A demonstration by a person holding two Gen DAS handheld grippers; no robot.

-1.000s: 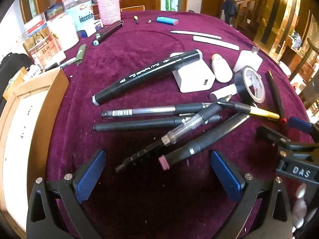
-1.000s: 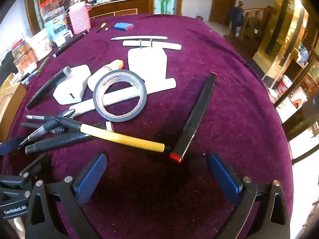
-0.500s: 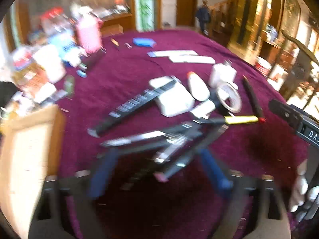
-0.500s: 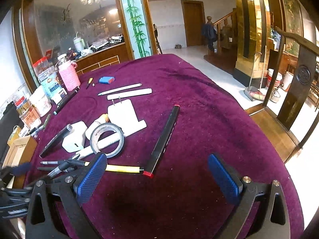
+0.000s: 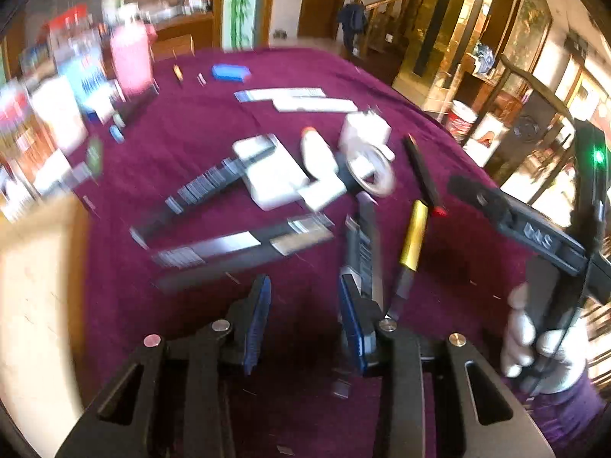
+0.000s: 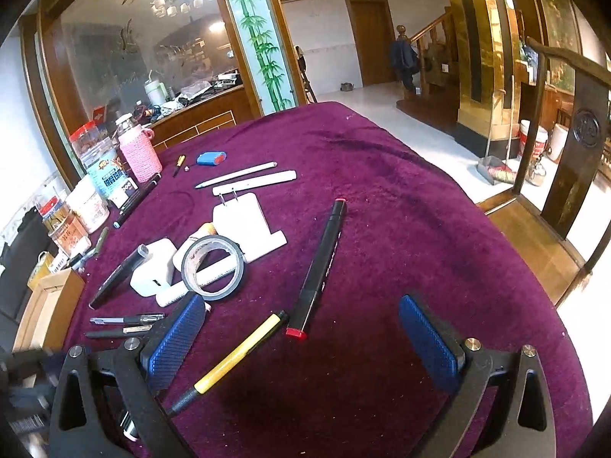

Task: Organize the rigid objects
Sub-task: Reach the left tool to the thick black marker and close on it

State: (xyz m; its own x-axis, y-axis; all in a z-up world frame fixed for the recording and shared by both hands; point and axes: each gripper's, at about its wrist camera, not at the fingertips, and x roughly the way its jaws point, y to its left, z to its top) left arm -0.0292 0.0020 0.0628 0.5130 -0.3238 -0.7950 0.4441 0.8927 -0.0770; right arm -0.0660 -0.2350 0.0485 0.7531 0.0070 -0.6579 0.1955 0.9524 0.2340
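Note:
A heap of pens, markers, a tape roll (image 6: 212,267) and white chargers (image 6: 152,271) lies on the purple table (image 6: 401,236). My left gripper (image 5: 303,311) has its jaws narrowed, with nothing clearly between the pads; a dark pen (image 5: 364,244) and the yellow pen (image 5: 411,240) lie against its right finger (image 5: 353,320). The left view is blurred. My right gripper (image 6: 301,339) is open and empty, raised above the yellow pen (image 6: 236,353) and the black red-capped marker (image 6: 319,267).
A wooden box (image 5: 34,305) stands at the left table edge. Jars, a pink bottle (image 6: 138,152) and tins crowd the far left. White sticks (image 6: 254,179), a blue lighter (image 6: 211,158) and a white stand (image 6: 248,225) lie further back. A chair (image 6: 573,160) stands right.
My left gripper's jaws have closed inward and it moved right among the pens, turning the yellow pen and a dark pen. My right gripper has lifted and tilted back.

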